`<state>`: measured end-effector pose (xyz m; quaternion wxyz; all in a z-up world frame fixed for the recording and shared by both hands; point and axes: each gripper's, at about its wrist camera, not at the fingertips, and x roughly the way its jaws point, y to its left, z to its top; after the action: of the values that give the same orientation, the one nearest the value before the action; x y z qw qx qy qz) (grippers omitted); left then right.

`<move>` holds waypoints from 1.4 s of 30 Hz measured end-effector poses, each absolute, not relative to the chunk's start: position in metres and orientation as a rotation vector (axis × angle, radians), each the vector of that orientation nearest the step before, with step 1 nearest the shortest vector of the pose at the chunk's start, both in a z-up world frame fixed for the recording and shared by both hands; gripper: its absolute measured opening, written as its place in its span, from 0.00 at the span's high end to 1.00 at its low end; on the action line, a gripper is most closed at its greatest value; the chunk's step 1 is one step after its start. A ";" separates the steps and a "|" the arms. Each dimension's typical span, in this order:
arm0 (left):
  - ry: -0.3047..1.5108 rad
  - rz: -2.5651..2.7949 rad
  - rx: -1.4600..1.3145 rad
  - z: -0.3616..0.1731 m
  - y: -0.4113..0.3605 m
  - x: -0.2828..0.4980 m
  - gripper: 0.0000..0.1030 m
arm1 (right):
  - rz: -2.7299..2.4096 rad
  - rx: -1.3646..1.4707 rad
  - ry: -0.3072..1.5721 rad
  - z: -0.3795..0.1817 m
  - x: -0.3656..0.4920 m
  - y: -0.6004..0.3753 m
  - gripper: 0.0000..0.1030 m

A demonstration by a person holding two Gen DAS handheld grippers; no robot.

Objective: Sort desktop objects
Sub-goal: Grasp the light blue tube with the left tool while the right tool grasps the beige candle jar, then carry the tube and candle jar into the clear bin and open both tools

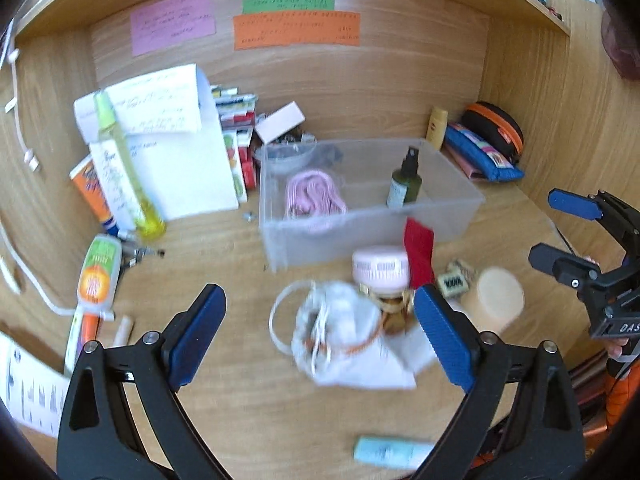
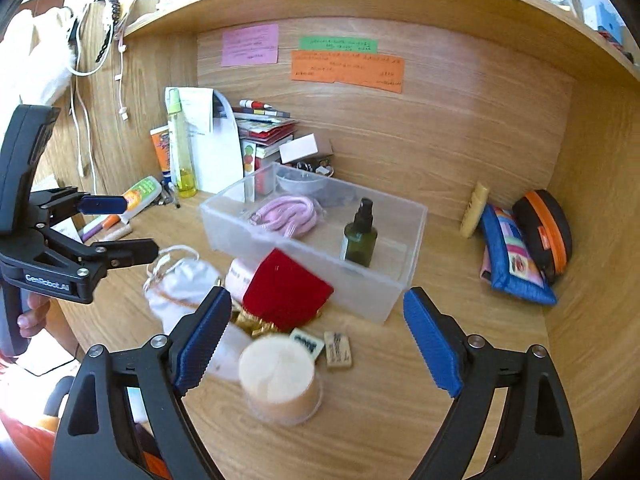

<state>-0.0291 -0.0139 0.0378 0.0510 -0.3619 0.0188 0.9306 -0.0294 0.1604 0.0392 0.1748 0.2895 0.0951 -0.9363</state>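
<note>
Both tools are hanging wide apart and holding nothing: left gripper is hovering over the white drawstring pouch, right gripper is hovering over the round beige tub nearest the front edge of the desk. A pale blue tube is lying alone by that front edge.

Just behind, the unsorted pile is sitting mid-desk: two small erasers, red velvet pouch, pink-lidded jar, all crowded against the front wall of the clear bin.

Inside the bin a pink cord and a green spray bottle are resting, so sorting looks barely started. Bottles and tubes are waiting along the left edge, pouches in the far right corner.
</note>
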 end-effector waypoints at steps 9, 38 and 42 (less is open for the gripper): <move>0.085 2.772 -1.221 -0.004 -0.002 0.021 0.07 | -2.630 0.874 0.218 0.010 -0.004 0.166 0.16; 0.095 2.689 -1.297 -0.058 0.006 0.039 0.29 | -2.505 1.049 0.132 -0.047 -0.040 0.161 0.41; 0.052 2.704 -1.298 -0.054 0.000 0.033 0.29 | -2.511 1.036 0.114 -0.048 -0.042 0.164 0.46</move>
<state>0.0331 -0.0002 -0.0537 0.0709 -0.4315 0.0173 0.8991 -0.0416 0.1642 -0.0480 0.2098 0.3725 0.0410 -0.9031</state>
